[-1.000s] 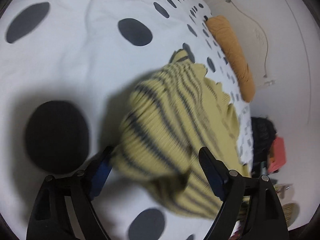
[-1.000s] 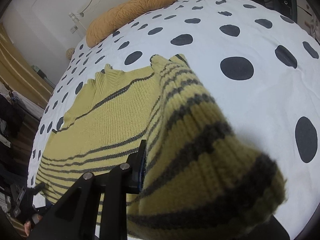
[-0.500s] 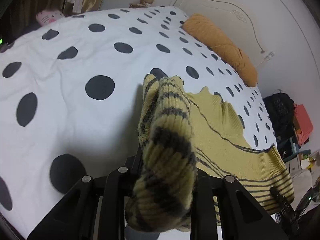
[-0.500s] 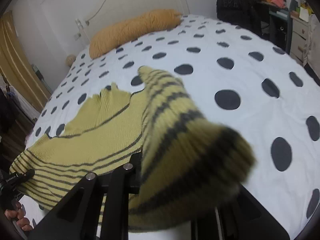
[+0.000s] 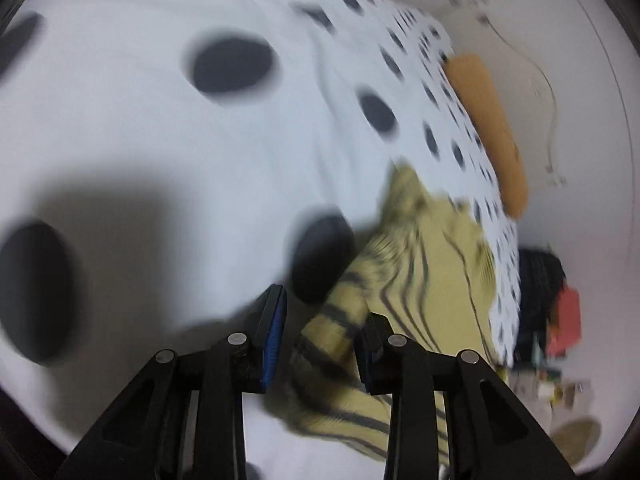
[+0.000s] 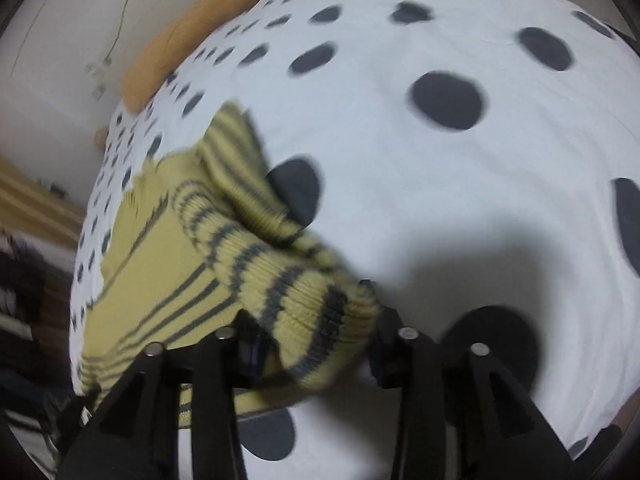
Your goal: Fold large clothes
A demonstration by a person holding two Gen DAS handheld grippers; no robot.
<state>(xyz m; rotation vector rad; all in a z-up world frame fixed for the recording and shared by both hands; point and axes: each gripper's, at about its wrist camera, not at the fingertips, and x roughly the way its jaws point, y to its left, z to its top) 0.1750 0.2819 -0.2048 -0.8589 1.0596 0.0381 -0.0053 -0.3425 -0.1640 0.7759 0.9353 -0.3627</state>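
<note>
A yellow knit sweater (image 5: 436, 276) with dark stripes lies flat on the white, black-dotted bed cover (image 5: 160, 140). My left gripper (image 5: 324, 308) hovers low over one striped sleeve cuff (image 5: 336, 320). Its jaws are opening; the cuff rests against the right finger, with a gap to the blue left pad. In the right wrist view the sweater's body (image 6: 152, 264) lies at the left and the other sleeve (image 6: 248, 256) is folded across it. That sleeve's cuff bulges between the opening jaws of my right gripper (image 6: 308, 308). Both views are blurred.
An orange bolster pillow (image 5: 488, 120) (image 6: 180, 48) lies at the head of the bed by the white headboard. Beyond the bed's right side stand a black bag (image 5: 540, 276) and a red item (image 5: 568, 320). Yellow curtains (image 6: 24, 200) hang at the left.
Both grippers were clamped on raised sleeve cuffs half a second ago. They have since dropped close to the bed, and their jaws stand wider around the cuffs.
</note>
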